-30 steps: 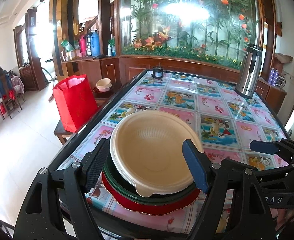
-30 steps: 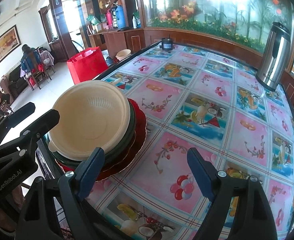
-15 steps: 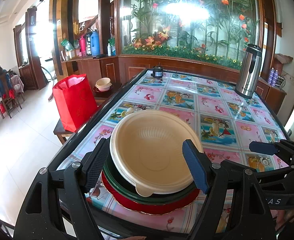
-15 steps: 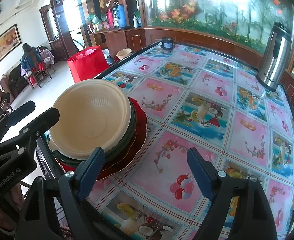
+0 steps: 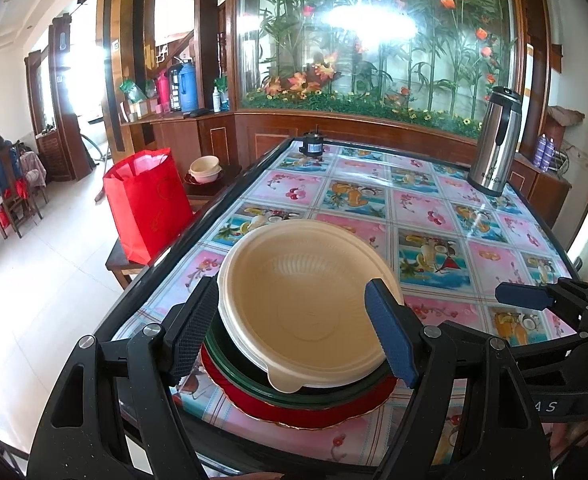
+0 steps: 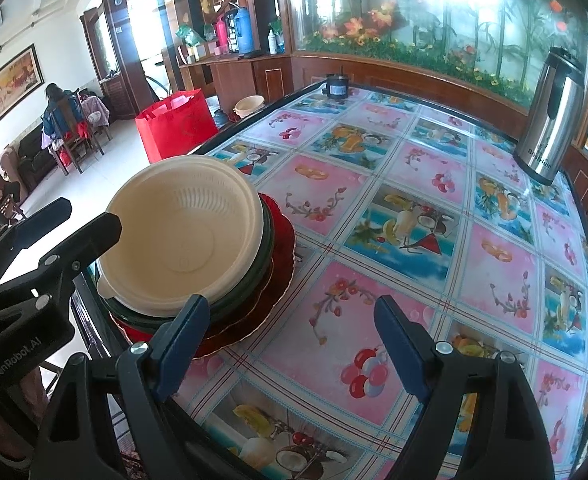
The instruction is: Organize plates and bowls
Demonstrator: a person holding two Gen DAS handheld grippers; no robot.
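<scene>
My left gripper (image 5: 294,332) and right gripper (image 6: 290,344) are matte black plastic frames with silver screws, blue ribbed pads (image 5: 389,336), and white "GenRobot.AI" lettering (image 6: 14,360).

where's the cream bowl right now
The cream bowl sits on top of a green dish and a red plate, at the table's near left corner, in front of the open left claw.
</scene>
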